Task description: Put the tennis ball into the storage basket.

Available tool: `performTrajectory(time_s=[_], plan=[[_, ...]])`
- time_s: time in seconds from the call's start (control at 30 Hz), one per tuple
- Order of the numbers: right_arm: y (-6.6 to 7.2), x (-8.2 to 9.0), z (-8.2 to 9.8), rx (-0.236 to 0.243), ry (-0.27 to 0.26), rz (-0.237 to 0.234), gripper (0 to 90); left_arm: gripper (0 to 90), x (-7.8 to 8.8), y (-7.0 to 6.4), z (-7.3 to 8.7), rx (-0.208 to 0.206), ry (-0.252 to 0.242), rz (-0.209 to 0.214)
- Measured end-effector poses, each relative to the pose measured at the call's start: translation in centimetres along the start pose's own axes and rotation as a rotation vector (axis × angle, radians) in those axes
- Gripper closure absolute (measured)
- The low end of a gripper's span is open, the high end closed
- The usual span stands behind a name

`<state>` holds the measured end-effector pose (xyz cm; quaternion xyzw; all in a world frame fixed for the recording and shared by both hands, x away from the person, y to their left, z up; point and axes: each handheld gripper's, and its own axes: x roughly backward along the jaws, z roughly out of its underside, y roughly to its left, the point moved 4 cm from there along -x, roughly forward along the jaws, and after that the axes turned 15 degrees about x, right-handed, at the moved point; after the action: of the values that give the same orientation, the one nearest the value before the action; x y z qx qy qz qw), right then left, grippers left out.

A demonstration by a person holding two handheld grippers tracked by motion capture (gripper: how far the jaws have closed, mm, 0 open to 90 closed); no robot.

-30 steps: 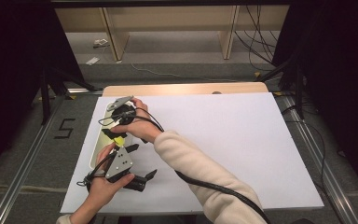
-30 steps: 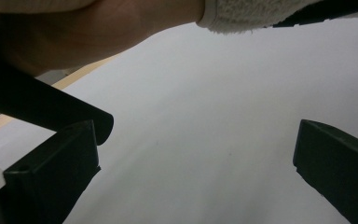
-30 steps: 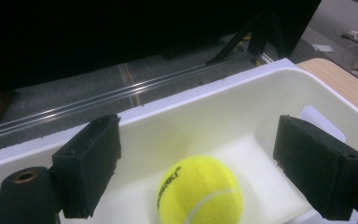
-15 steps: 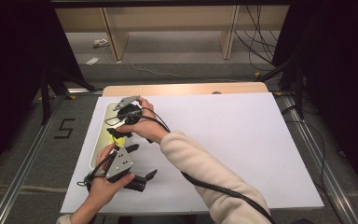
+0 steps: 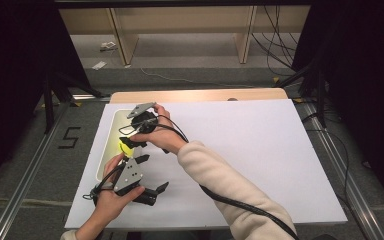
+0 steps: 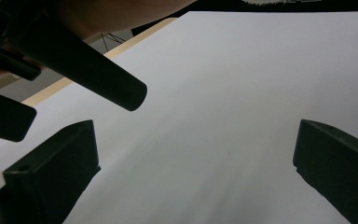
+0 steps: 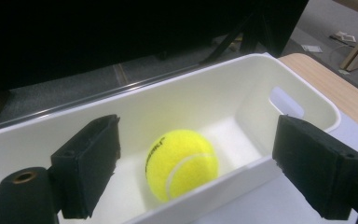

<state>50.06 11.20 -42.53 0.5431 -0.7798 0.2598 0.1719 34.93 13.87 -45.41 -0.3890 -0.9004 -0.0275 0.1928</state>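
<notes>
A yellow tennis ball (image 7: 182,163) lies on the floor of a white bin (image 7: 214,74) with a handle slot in its end wall. My right gripper (image 7: 203,140) hovers over the bin's near rim, open, with the ball lower down and beyond the pads. From above, the bin (image 5: 107,145) stands at the table's left edge with the ball (image 5: 125,147) inside and the right gripper (image 5: 131,139) reaching across to it. My left gripper (image 5: 152,174) rests low on the white table near the front left, open, nothing between its jaws (image 6: 196,154).
A white sheet (image 5: 260,155) covers the table, with a wooden strip (image 5: 200,95) along its far edge. The right forearm in a cream sleeve (image 5: 225,185) crosses diagonally over the left hand. Shelving and cables stand on the floor beyond the table.
My right gripper has drifted slightly to the right above the bin. The ball and the left gripper have stayed where they were.
</notes>
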Motion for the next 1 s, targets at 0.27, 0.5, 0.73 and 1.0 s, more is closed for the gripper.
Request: performTrajectory(time_s=[0.27, 0.5, 0.73, 1.0], plan=[[-0.3, 0.8, 0.7, -0.008, 0.003, 0.007, 15.8, 0.0, 0.0, 0.0, 0.0, -0.002, 0.0, -0.001], [-0.6, 1.7, 1.1, -0.011, 0.002, 0.02, 15.8, 0.0, 0.0, 0.0, 0.0, 0.0, -0.001, -0.001], [-1.0, 2.5, 1.8, -0.023, 0.002, 0.031, 15.8, 0.0, 0.0, 0.0, 0.0, -0.003, 0.001, -0.002], [-1.2, 3.3, 2.4, -0.03, -0.003, 0.04, 15.8, 0.0, 0.0, -0.1, 0.0, -0.001, 0.0, -0.002]])
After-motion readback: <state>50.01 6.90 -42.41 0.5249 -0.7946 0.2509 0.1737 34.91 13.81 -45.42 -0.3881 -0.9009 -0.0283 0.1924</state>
